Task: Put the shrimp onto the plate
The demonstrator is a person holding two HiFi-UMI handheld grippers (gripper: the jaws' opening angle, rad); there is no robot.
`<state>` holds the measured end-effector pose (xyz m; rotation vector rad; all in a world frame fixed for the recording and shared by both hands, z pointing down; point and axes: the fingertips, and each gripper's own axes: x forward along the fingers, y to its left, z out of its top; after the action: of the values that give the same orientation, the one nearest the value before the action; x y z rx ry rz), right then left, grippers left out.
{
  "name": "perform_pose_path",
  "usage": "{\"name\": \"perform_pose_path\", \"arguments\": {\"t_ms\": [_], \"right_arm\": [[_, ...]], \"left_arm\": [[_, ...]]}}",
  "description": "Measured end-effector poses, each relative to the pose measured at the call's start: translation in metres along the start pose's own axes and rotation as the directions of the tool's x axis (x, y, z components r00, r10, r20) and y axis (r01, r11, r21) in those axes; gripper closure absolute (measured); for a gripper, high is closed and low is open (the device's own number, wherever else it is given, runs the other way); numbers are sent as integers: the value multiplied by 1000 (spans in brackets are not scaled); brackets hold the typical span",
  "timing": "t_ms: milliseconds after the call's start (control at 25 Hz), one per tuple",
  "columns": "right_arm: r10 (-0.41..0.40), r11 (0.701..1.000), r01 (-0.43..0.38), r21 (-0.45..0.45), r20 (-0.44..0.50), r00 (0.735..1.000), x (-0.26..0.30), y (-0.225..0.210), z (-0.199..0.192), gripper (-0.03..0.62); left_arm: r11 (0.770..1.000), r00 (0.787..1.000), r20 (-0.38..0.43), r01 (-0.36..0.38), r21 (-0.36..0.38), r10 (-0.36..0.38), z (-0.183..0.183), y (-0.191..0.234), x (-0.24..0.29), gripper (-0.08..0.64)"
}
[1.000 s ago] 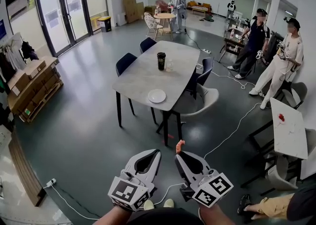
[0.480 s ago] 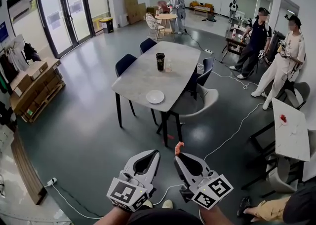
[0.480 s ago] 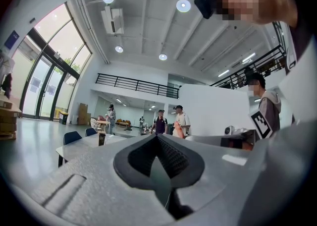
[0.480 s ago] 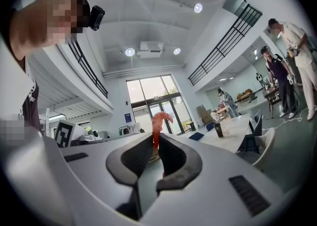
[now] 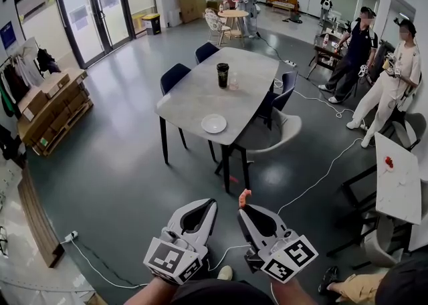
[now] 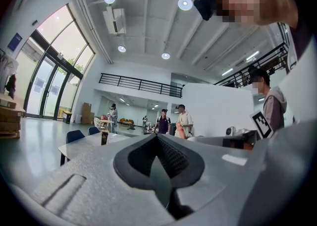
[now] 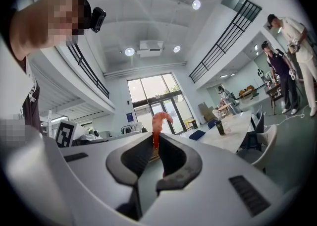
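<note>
In the head view, two claws sit at the bottom centre of the frame, side by side and pointing up the picture. The left claw has its jaws pressed together with nothing between them. The right claw is pinching one orange shrimp, which pokes out past its tips above the dark floor, well apart from the tabletop at frame centre. On that grey tabletop there is one white plate near its lower edge, bare. One dark cup stands toward the upper end, with one clear glass just beside it.

In the left gripper view, the left claw has its two jaws meeting at the tips and grips nothing. The tabletop lies at the left middle, with the dark cup standing on it.

In the right gripper view, the right claw is nearly shut, both jaws pressed against the lower part of the single shrimp. The shrimp stands upright between the jaws, and its top curls over toward the right. The tabletop and the dark cup show at the right middle, far behind the claw.
</note>
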<state>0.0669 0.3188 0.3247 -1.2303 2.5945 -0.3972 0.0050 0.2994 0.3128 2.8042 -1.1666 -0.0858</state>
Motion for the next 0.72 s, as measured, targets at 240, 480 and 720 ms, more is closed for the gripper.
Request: {"name": "perform_pose_path", "arguments": {"t_ms": [240, 480, 720], "right_arm": [[-16, 1000, 16, -7, -3, 1000, 21, -20, -1, 555], [-42, 999, 41, -25, -11, 999, 68, -47, 5, 555], [-71, 997, 71, -32, -18, 997, 130, -76, 9, 555]], "left_arm": [[1000, 1000, 6, 22, -2, -22, -3, 17, 24, 552], [999, 999, 23, 45, 4, -45, 2, 60, 58, 552], [998, 997, 26, 67, 6, -67, 8, 121, 98, 552]]}}
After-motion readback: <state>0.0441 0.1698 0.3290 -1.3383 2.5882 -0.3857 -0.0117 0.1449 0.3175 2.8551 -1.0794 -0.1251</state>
